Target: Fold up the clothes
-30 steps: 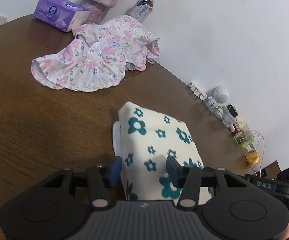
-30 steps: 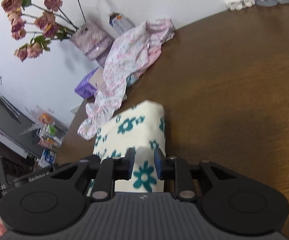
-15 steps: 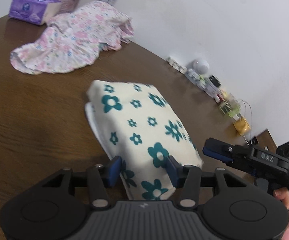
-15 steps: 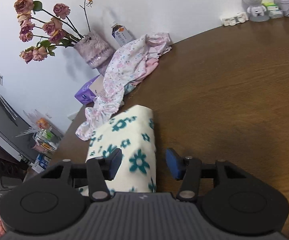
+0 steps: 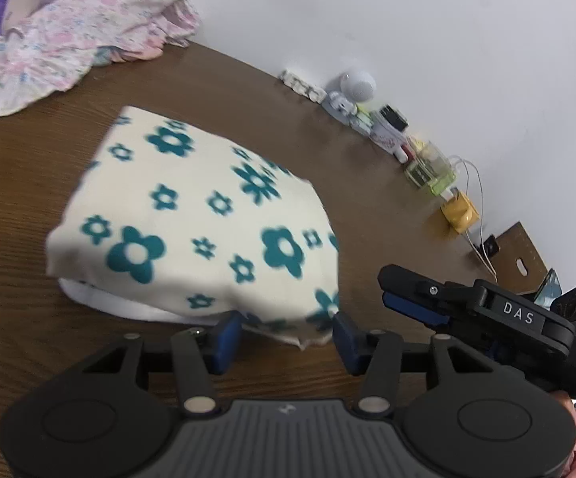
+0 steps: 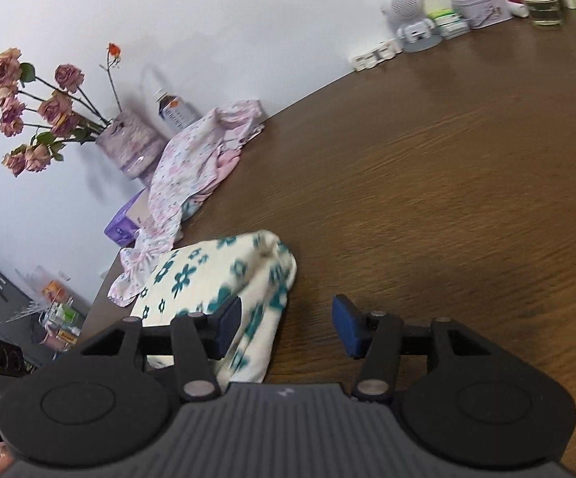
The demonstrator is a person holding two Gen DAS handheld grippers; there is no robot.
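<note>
Left tongs, left wrist view: the left gripper (image 5: 287, 336) stands released, its blue pads apart and empty, with the near edge of the folded cloth lying between and just beyond the tips.
Folded cloth, left wrist view: the cream folded garment (image 5: 192, 219) with teal flowers lies flat on the wooden table (image 5: 17, 183); a white layer peeks out beneath its near edge. The print is motion-blurred.
Other tongs, left wrist view: the right gripper (image 5: 413, 298) enters from the right, side-on, just beside the garment's right edge.
Background, left wrist view: a crumpled pink floral garment (image 5: 69, 40) sits at the far left, partly cut off; small items line the white wall.
Right tongs, right wrist view: the right gripper (image 6: 287, 328) is spread wide and empty over bare wood.
Folded cloth, right wrist view: the folded garment (image 6: 224, 275) lies left of centre, its near end hidden behind the left finger (image 6: 227, 328).
Background, right wrist view: dried roses in a vase (image 6: 128, 143), a bottle half hidden by the pink floral garment (image 6: 192, 159).
</note>
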